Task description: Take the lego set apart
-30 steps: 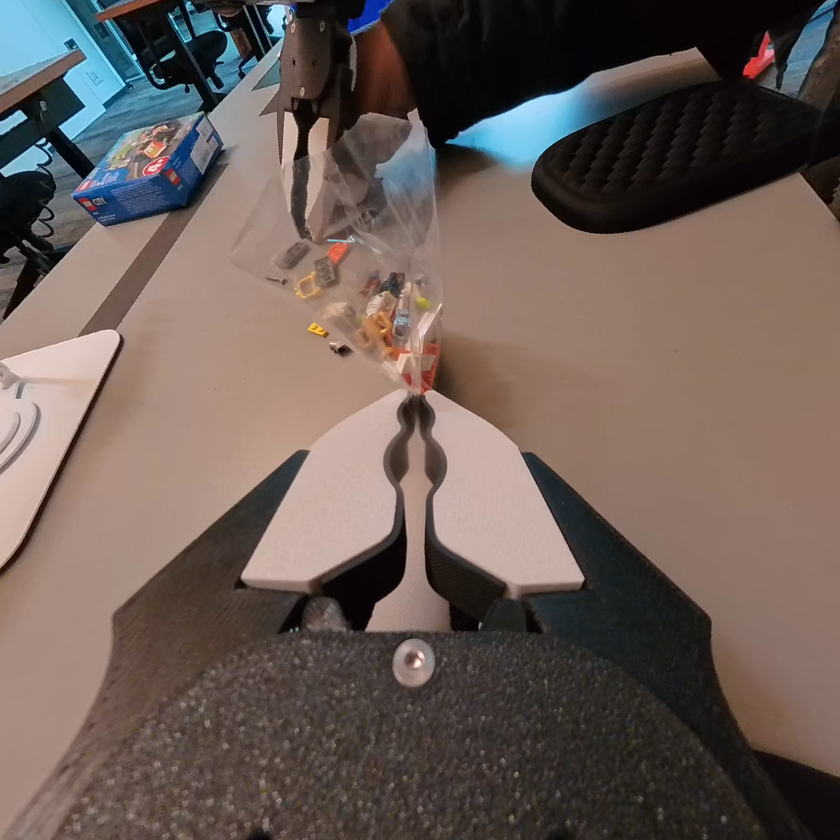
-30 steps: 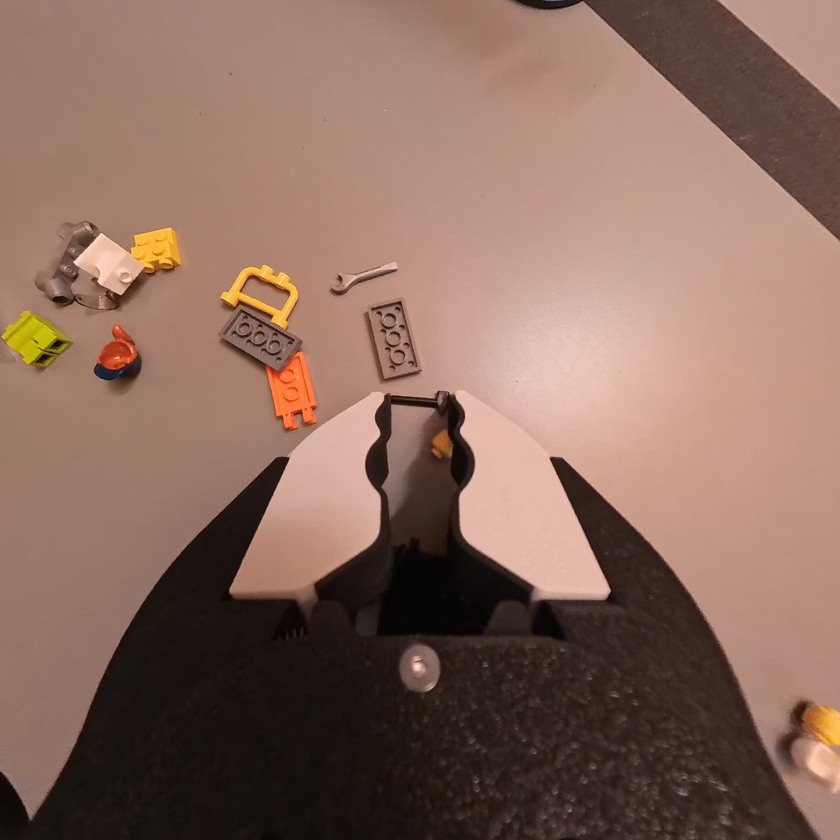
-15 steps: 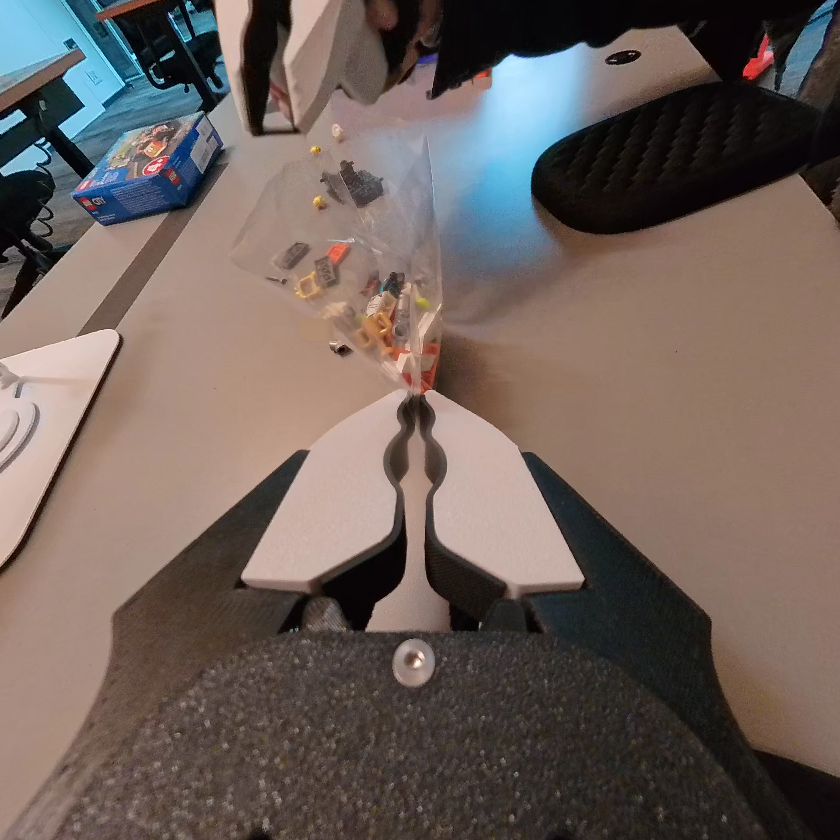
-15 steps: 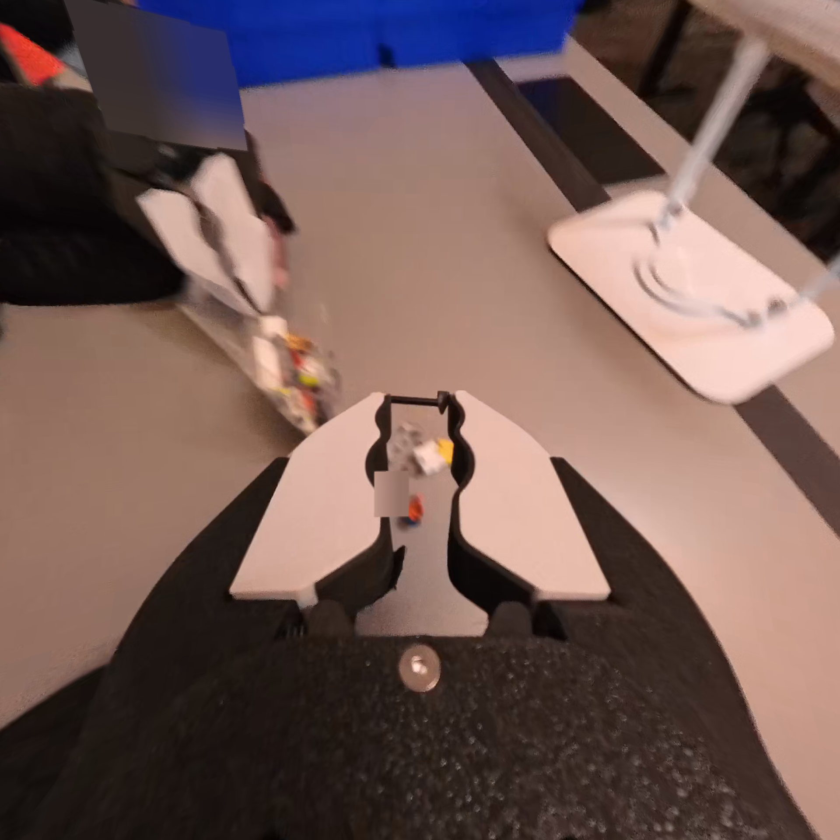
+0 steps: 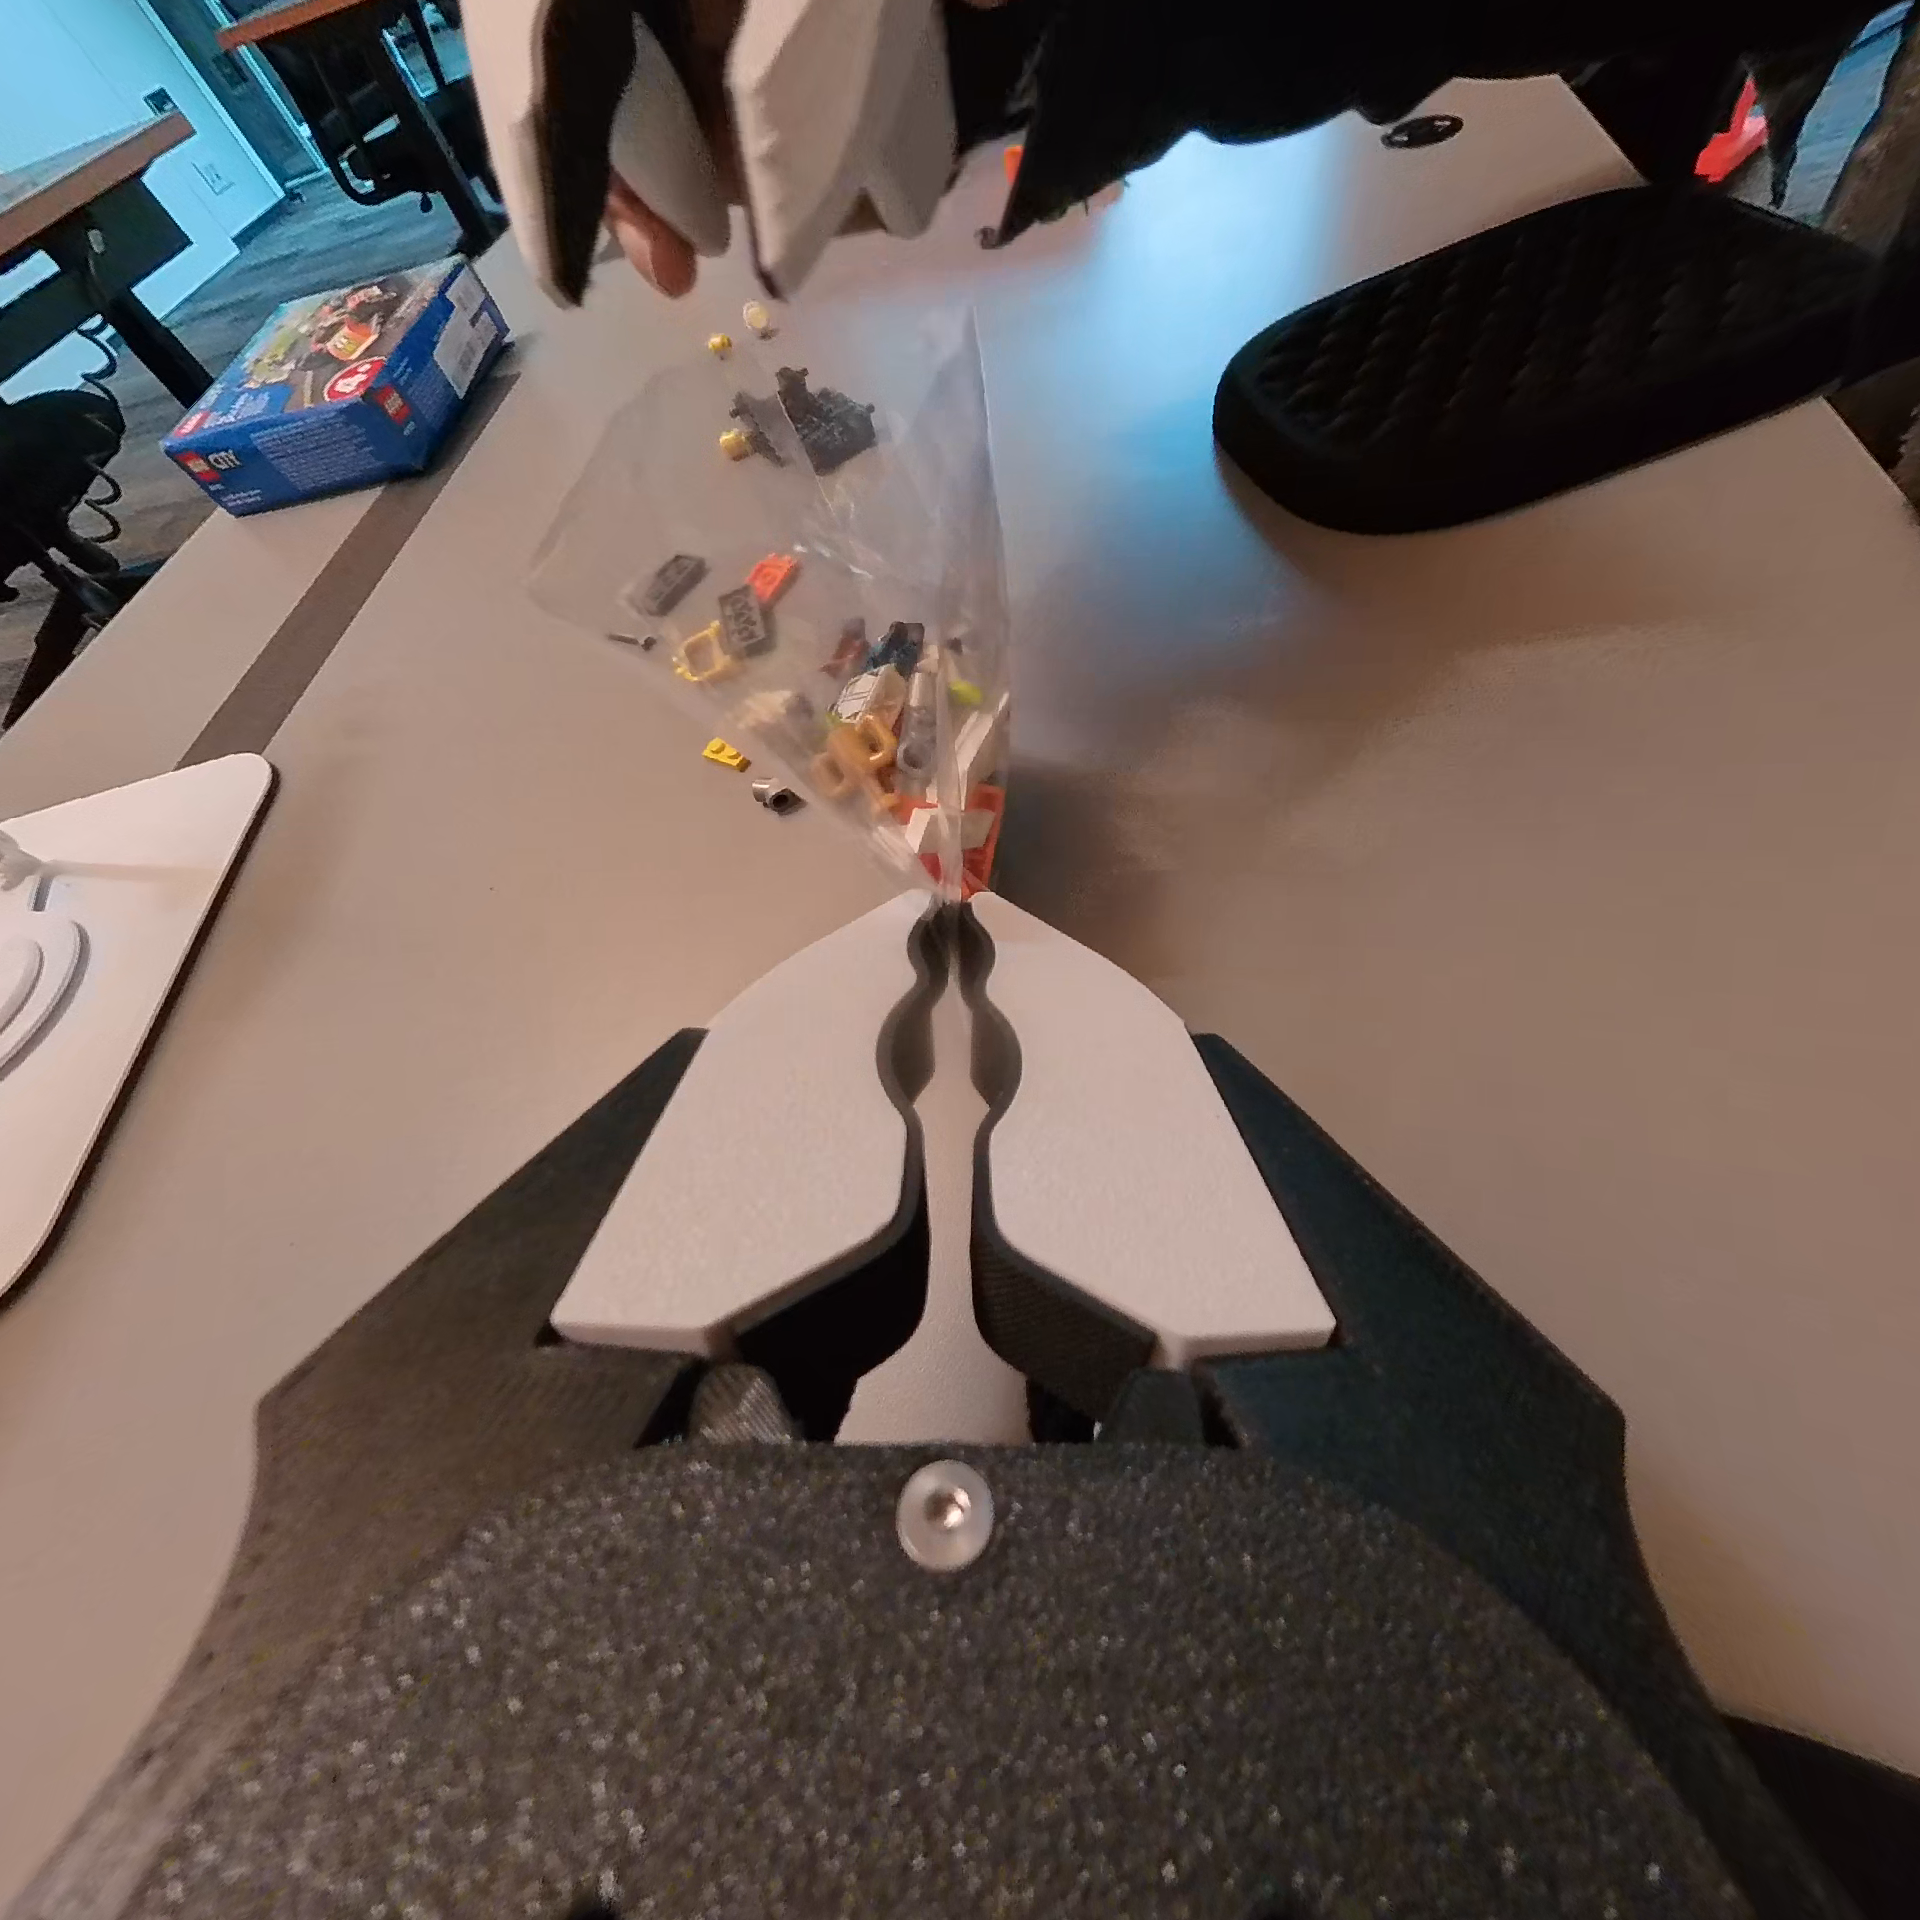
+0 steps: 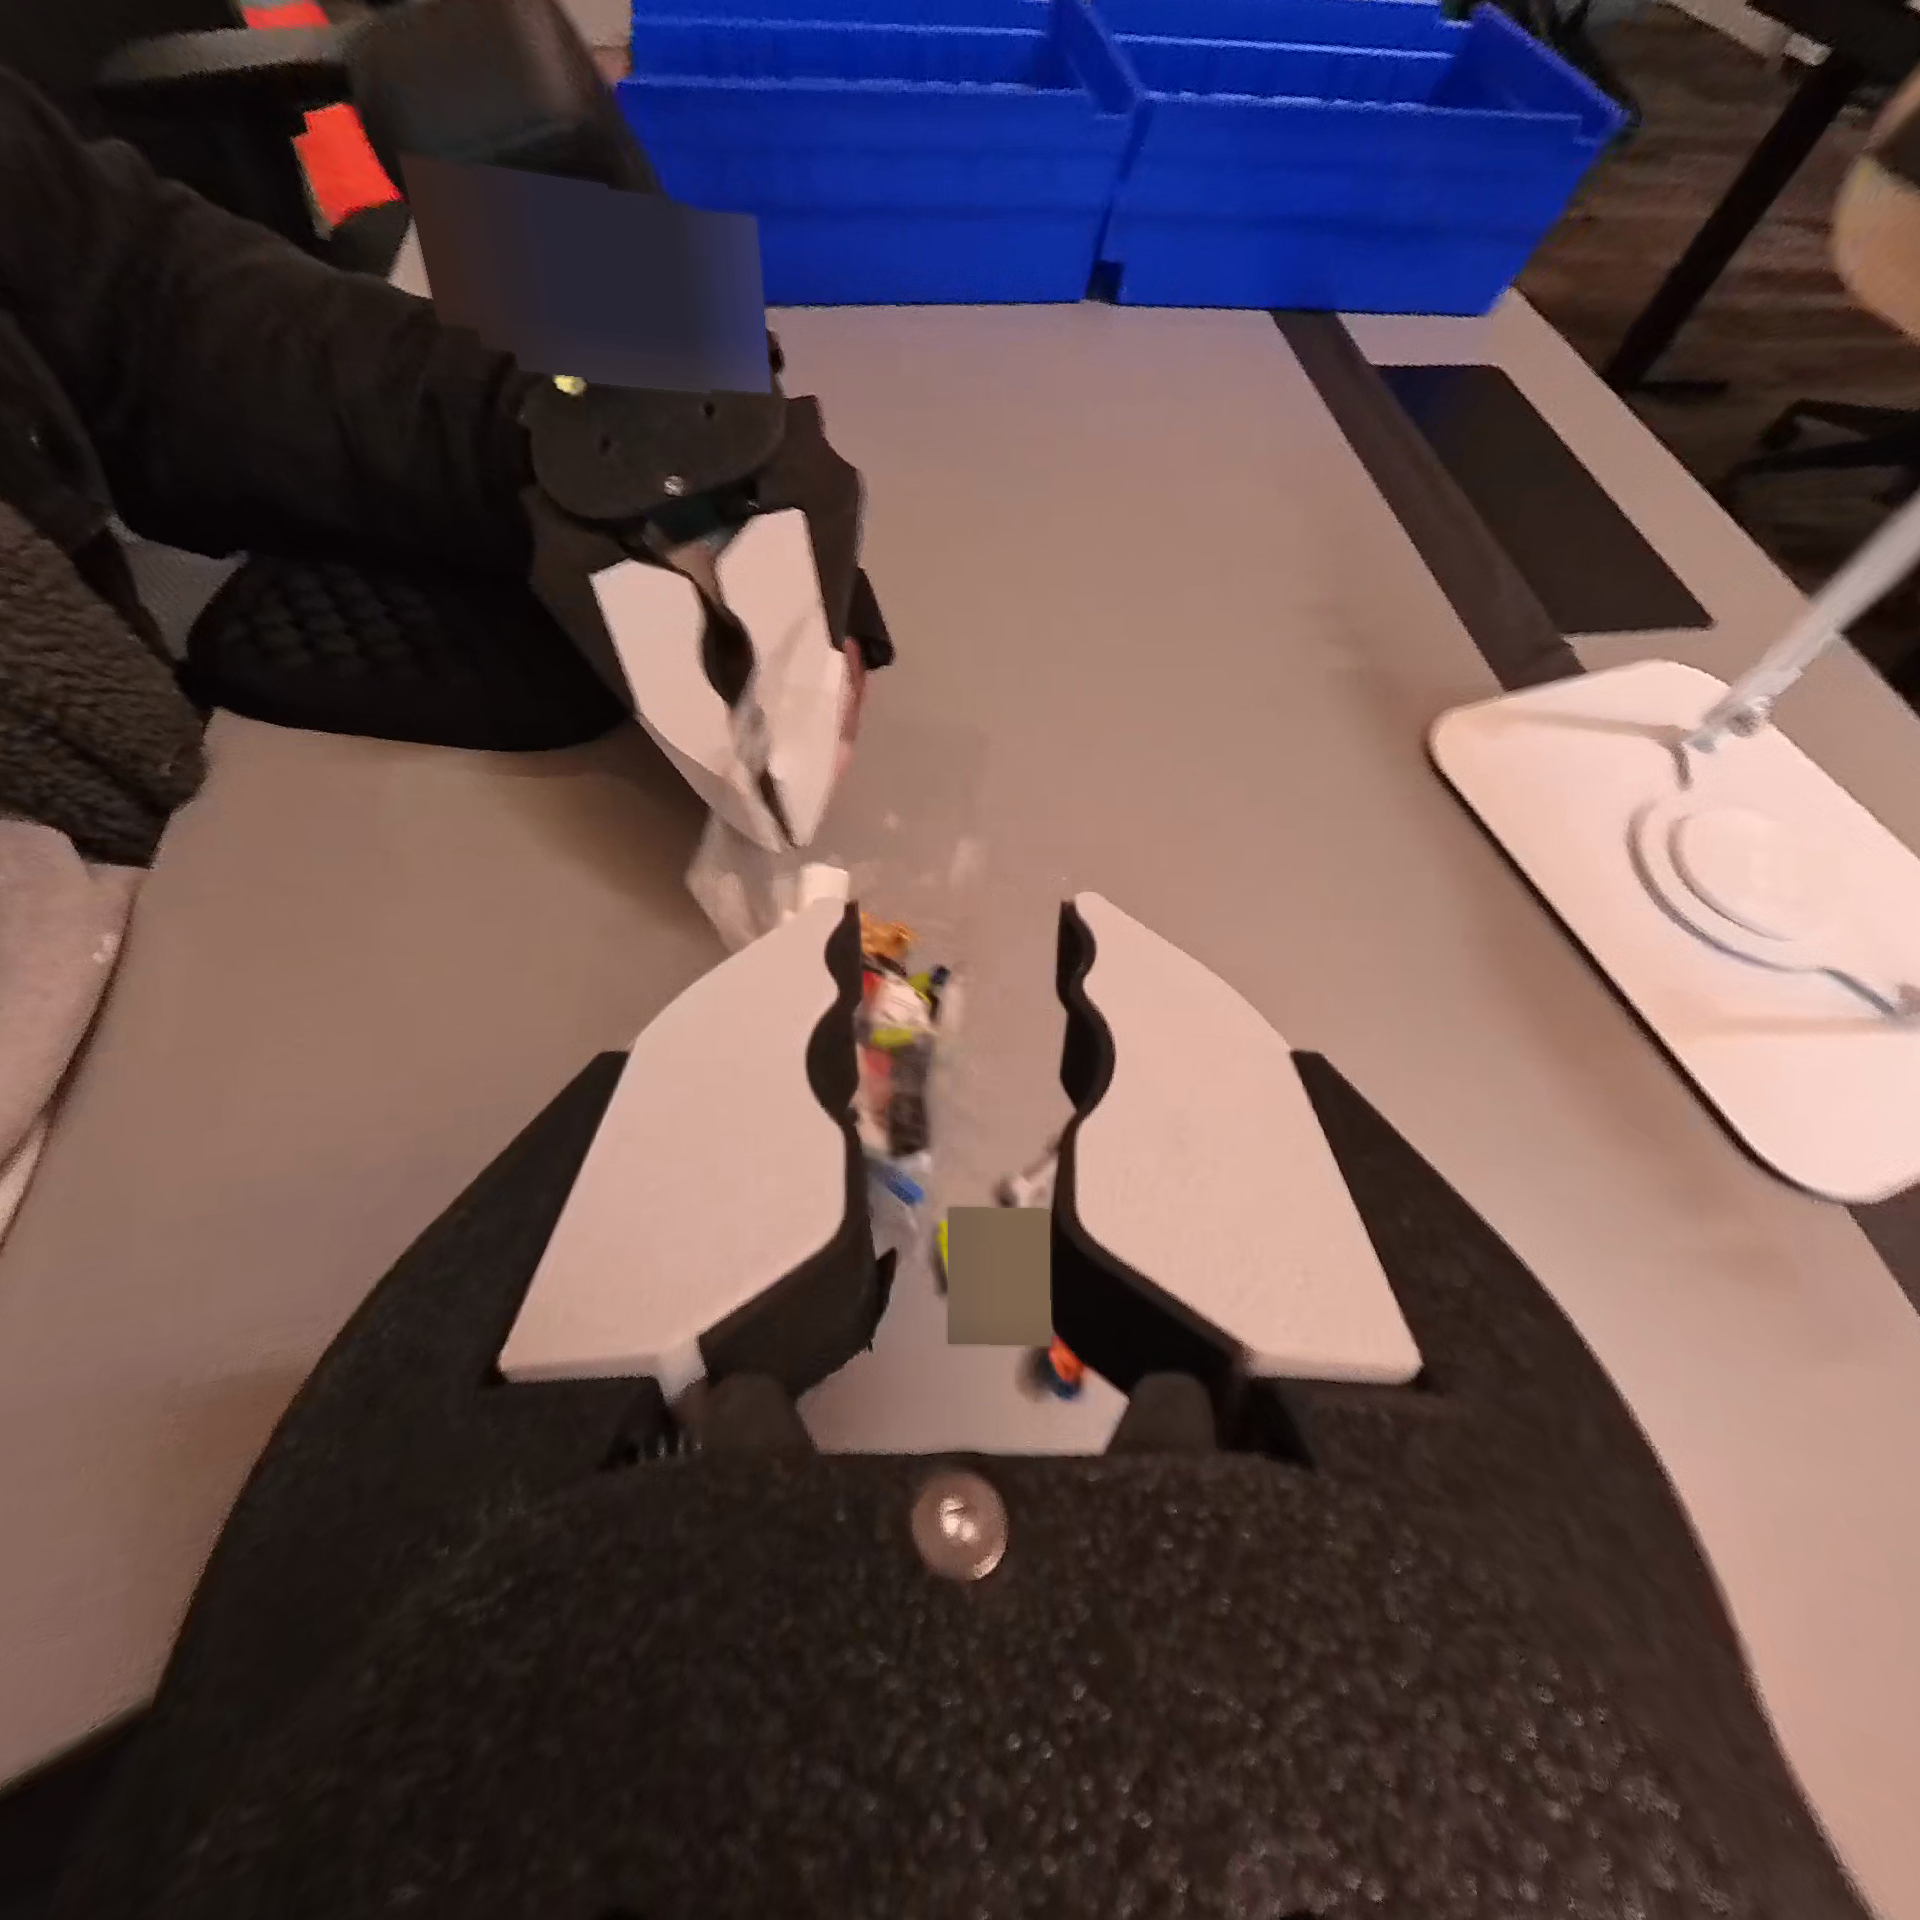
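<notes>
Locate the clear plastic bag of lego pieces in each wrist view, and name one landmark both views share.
Left wrist view: clear plastic bag at upper centre, pinched by the left gripper.
Right wrist view: bag at centre, between the open right gripper's fingers.
Shared landmark: white lamp base.

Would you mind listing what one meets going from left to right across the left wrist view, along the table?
White lamp base → blue toy box → clear plastic bag of loose bricks, pinched by the left gripper → black padded armrest.
</notes>
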Demonstrator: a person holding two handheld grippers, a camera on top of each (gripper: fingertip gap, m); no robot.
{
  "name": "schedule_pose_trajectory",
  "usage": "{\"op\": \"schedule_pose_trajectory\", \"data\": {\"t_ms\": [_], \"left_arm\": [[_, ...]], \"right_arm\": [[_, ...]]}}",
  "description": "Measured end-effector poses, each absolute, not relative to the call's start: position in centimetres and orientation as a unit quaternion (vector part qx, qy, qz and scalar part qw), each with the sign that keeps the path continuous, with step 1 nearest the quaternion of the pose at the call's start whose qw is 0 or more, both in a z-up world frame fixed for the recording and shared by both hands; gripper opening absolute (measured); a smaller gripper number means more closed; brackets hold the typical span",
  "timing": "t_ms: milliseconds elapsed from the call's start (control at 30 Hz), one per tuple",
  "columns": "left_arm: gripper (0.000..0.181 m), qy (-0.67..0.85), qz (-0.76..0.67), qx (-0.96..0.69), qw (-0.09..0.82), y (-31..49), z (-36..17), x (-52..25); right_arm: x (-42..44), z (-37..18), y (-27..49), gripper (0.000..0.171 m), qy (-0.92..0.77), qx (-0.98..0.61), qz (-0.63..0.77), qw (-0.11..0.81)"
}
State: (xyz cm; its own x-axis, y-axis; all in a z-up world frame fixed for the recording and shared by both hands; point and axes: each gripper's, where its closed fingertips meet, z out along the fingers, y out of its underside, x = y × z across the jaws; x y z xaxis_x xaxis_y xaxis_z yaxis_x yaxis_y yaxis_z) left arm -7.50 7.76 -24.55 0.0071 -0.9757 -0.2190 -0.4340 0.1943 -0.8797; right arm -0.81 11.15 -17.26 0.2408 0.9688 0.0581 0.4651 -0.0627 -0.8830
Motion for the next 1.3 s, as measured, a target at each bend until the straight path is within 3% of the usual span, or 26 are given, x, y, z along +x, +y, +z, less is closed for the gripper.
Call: {"op": "schedule_pose_trajectory", "data": {"t_ms": [167,433,867,1300], "left_arm": [[0.001,0.634,-0.307,-0.556,0.441,7.8,-24.5,-7.5],[0.001,0.633,-0.309,-0.557,0.441,7.8,-24.6,-7.5],[0.001,0.632,-0.311,-0.557,0.441,7.8,-24.6,-7.5],[0.001,0.631,-0.311,-0.558,0.44,7.8,-24.6,-7.6]], "right_arm": [[7.1,-20.2,16.3,0.035,-0.481,-0.745,0.199,0.418],[18.3,-27.6,19.5,0.03,-0.397,-0.846,0.126,0.333],[21.6,-28.6,19.9,0.03,-0.365,-0.867,0.096,0.326],[23.5,-30.3,21.0,0.013,-0.329,-0.895,0.063,0.294]]}}
